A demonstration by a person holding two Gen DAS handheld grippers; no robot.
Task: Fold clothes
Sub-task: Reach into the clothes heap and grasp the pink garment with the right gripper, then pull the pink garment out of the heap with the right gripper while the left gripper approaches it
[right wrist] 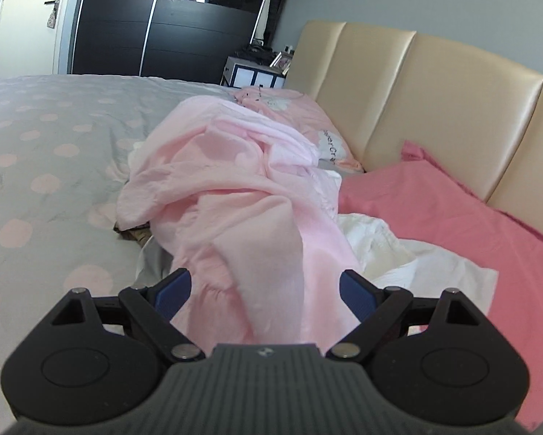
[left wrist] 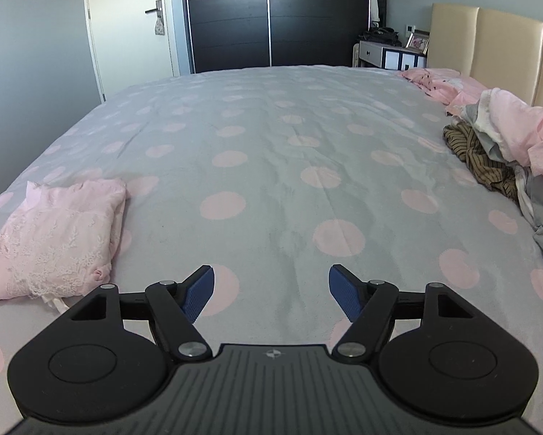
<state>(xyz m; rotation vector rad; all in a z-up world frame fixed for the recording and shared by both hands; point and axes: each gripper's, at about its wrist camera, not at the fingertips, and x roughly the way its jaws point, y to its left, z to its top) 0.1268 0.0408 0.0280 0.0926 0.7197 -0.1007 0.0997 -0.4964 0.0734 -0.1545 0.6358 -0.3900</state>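
So the right gripper is hanging right over the pale pink garment with its blue fingers spread wide, and the cloth is running up between them, though I can't tell whether either finger is actually touching it; nothing is being pinched yet as far as I can see. The left gripper is also sitting spread with nothing between its fingers, just hovering over bare polka-dot bedspread. My read is that one piece is done, since there's a folded lacy pink top lying neatly at the left edge of the bed, and the step in hand is fetching the next item from the pile of unfolded clothes by the headboard. Next move probably calls for closing on one layer near an edge or hem, not a whole fistful, then dragging it out to the open middle of the bed. The garment itself is looking thin, crinkled and bunched, draped over white and striped stuff, so it'll likely snag its neighbours coming off.
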